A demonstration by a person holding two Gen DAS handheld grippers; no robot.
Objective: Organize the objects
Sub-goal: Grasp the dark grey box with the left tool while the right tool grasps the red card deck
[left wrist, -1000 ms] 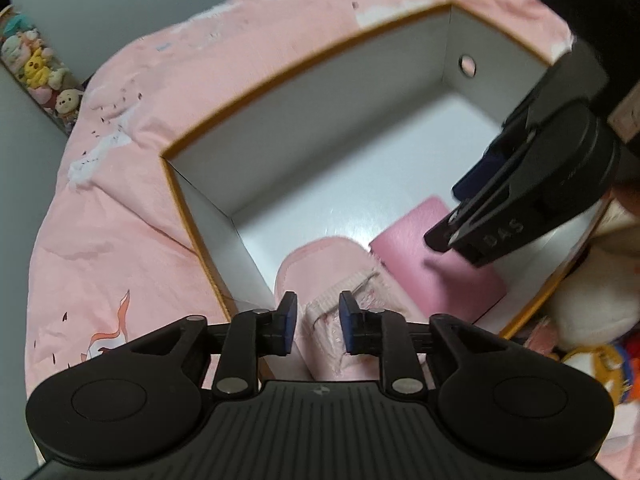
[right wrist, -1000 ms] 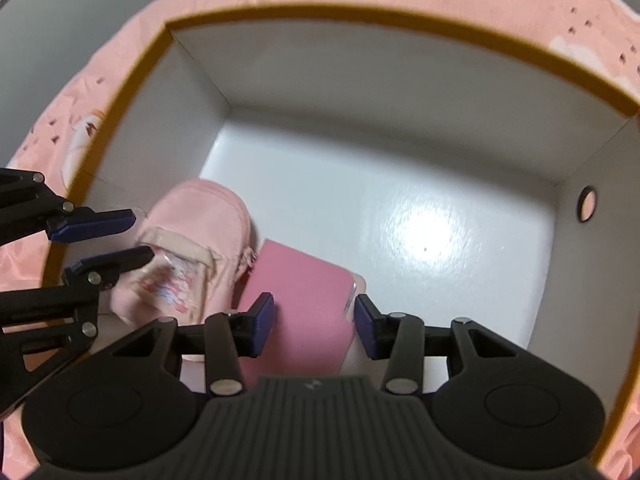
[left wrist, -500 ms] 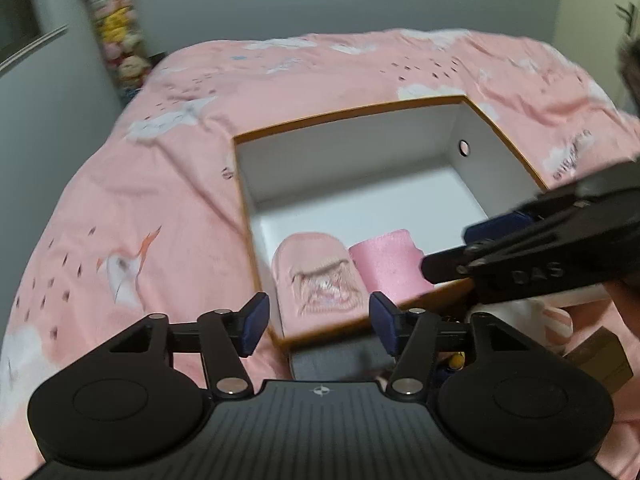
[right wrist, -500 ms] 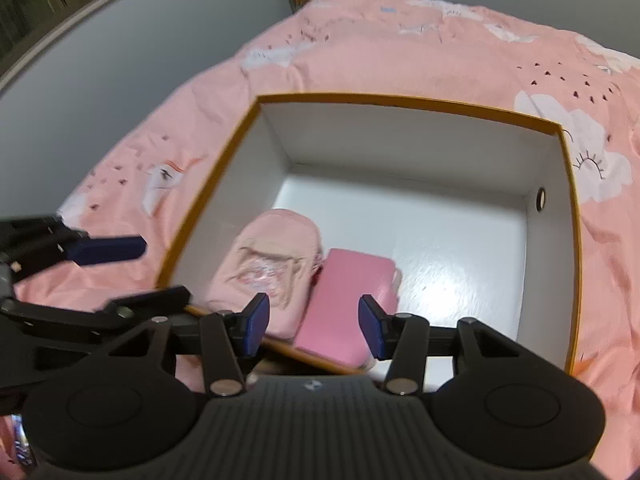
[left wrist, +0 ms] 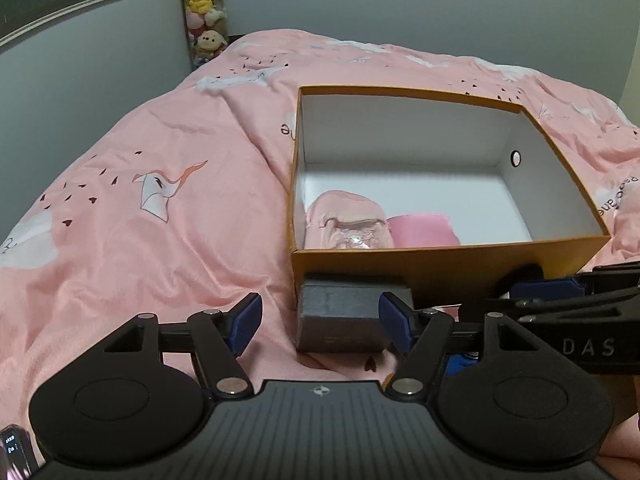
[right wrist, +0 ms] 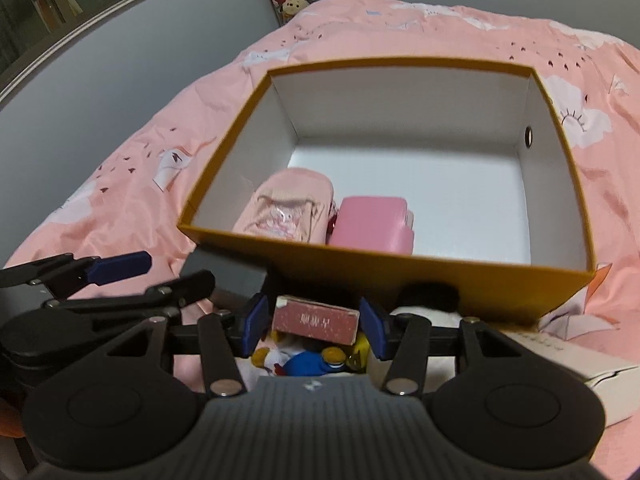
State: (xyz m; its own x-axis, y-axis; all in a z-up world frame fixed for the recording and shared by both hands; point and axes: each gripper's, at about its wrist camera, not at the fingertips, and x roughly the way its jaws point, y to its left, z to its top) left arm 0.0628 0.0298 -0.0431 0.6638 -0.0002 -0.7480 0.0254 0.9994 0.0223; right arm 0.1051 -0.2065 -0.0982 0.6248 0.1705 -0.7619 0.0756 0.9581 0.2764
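An orange box point(left wrist: 448, 266) with a white inside stands on the pink bed; it also shows in the right wrist view point(right wrist: 400, 272). In it lie a small pink backpack point(left wrist: 346, 222) point(right wrist: 286, 210) and a pink case point(left wrist: 424, 230) point(right wrist: 372, 220) side by side. My left gripper point(left wrist: 320, 318) is open and empty, its jaws around the level of a dark grey box point(left wrist: 344, 320) in front of the orange box. My right gripper point(right wrist: 312, 326) is open and empty over a red box point(right wrist: 316, 320) and a blue and yellow toy point(right wrist: 316, 360).
A white box point(right wrist: 576, 360) lies at the right of the right gripper. A black and white plush point(right wrist: 428, 300) sits against the orange box front. Plush toys point(left wrist: 202, 4) are stacked in the far corner by the grey wall. The pink quilt point(left wrist: 140, 200) spreads to the left.
Both grippers have pulled back out of the orange box, toward me. The left gripper opened and left the pink backpack inside. Both now hang over the items in front of the box.
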